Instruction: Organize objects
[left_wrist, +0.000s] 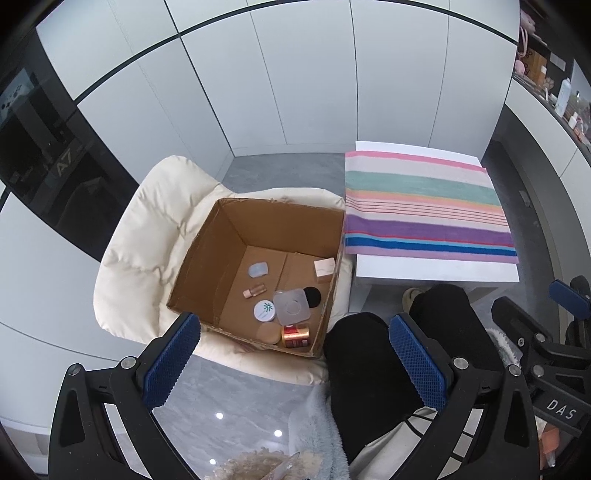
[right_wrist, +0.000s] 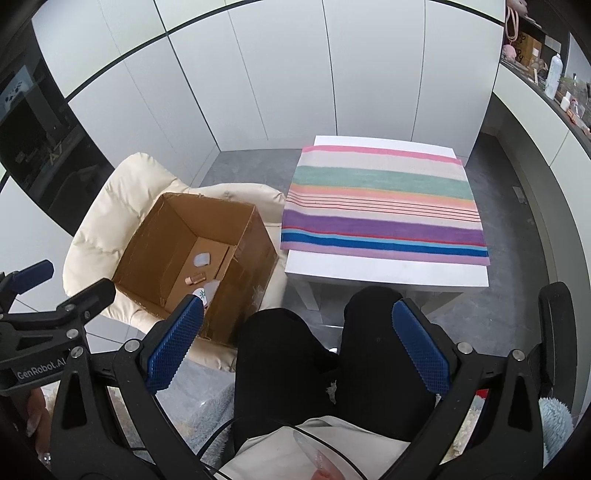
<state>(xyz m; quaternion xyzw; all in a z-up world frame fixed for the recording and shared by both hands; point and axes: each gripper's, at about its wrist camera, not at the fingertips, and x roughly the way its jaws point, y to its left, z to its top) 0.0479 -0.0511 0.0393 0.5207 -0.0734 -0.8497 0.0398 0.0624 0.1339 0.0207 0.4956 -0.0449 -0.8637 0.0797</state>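
A cardboard box (left_wrist: 229, 243) stands open on a cream padded chair (left_wrist: 147, 236). Inside lie a pale blue pebble-shaped item (left_wrist: 258, 269), a small brown bottle (left_wrist: 255, 290), a round white tin (left_wrist: 264, 311), a clear square lid (left_wrist: 291, 306), a black puff (left_wrist: 313, 294), a pink carton (left_wrist: 325, 267), a copper can (left_wrist: 295, 335) and a tan round piece (left_wrist: 267, 332). My left gripper (left_wrist: 295, 358) is open and empty, held above the box's near edge. My right gripper (right_wrist: 299, 347) is open and empty above the person's black-trousered knees (right_wrist: 332, 350). The box also shows in the right wrist view (right_wrist: 177, 240).
A white low table (left_wrist: 436, 266) with a striped cloth (left_wrist: 424, 206) stands right of the chair; it also shows in the right wrist view (right_wrist: 388, 273). White cabinet doors (left_wrist: 295, 81) line the back. A shelf with bottles (right_wrist: 554, 77) runs at far right. Grey floor lies below.
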